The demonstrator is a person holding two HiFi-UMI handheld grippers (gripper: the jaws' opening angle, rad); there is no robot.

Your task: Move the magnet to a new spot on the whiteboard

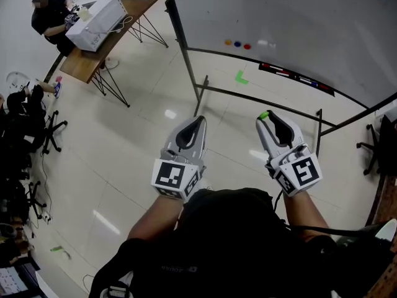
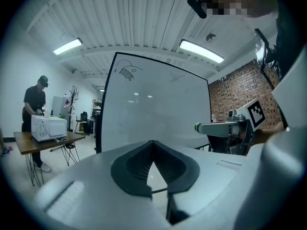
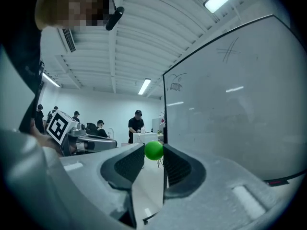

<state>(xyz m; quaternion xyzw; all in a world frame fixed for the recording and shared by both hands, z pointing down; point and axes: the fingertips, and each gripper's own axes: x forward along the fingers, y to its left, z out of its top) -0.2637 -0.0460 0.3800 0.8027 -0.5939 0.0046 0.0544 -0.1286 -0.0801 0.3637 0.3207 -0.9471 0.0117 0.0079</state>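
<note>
1. Nearest the lens: dark shirt (image 1: pixel 236 241) and both forearms of the person, each forearm ending in a gripper held level and aimed toward the whiteboard (image 1: pixel 298 17).
2. At the tips of the right gripper (image 1: pixel 270 114): green magnet (image 1: pixel 263 115), pinched between jaws standing fairly wide apart. Grip taken at the very tips, presumably to leave the rest of the piece free to meet the board.
3. Place of the green magnet: off the whiteboard, in the air above the pale floor (image 1: pixel 136 166), short of the black stand (image 1: pixel 260 101) and well apart from the writing surface. Seen from the right gripper view beside the board's left edge, by line of sight only.
4. Orientation of the green magnet: plain round outline in the right gripper view, seated across the gap. No long axis to be read, and facing of any flat side not to be told.
5. Beside it, the left gripper (image 1: pixel 197 121): jaws closed tip to tip, nothing between them. Held parallel to its neighbour, judged idle for this step.
6. Toward the whiteboard's bottom edge: three small magnets (image 1: pixel 237 43), orange, blue and red, in a short row above the pen tray (image 1: pixel 296 77). Broad bare surface on all other sides, ample for a new spot.
7. Far upper left: table (image 1: pixel 139 6) bearing a white box (image 1: pixel 96 23), with a second person (image 1: pixel 49 11) at its far side.
</note>
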